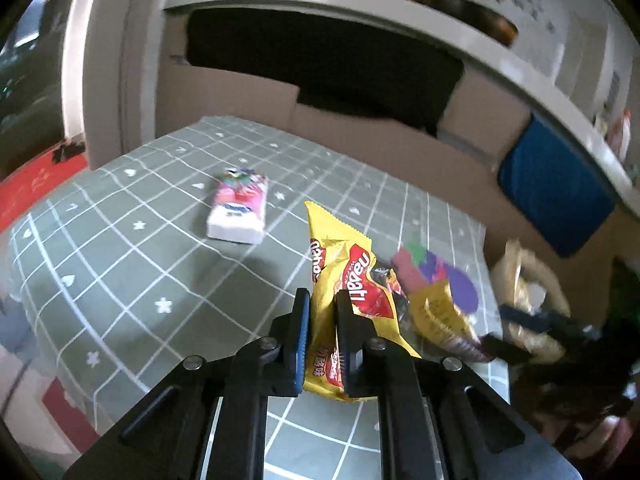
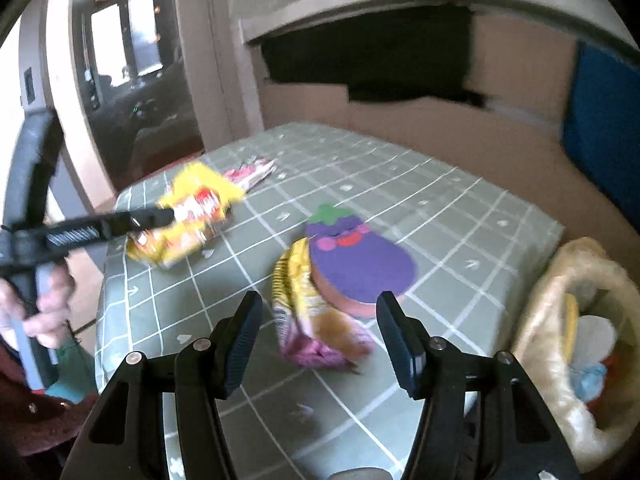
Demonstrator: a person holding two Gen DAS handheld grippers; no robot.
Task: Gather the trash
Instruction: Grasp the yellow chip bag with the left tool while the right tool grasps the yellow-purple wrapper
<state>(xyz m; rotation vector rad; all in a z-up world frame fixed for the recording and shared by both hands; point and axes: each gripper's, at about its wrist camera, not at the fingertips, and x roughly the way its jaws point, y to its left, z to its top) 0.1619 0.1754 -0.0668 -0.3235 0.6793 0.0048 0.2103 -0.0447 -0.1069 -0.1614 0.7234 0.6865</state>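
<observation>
My left gripper (image 1: 322, 296) is shut on a yellow and red snack wrapper (image 1: 352, 280), pinched near its lower end with the rest standing up past the fingers. The right wrist view shows that wrapper (image 2: 192, 216) at the table's left side, in the left gripper (image 2: 160, 216), which a hand holds. My right gripper (image 2: 319, 300) stands open just before a crumpled yellow and purple snack packet (image 2: 304, 312) lying on the cloth, with nothing between its fingers. The packet leans against an aubergine-shaped purple pad (image 2: 360, 256).
A green checked cloth covers the table (image 2: 460, 208). A pink and white tissue pack (image 1: 238, 208) lies farther back. A bin with a cream liner (image 2: 560, 312), holding some scraps, stands off the table's right edge. Cardboard boxes (image 1: 360, 148) line the wall behind.
</observation>
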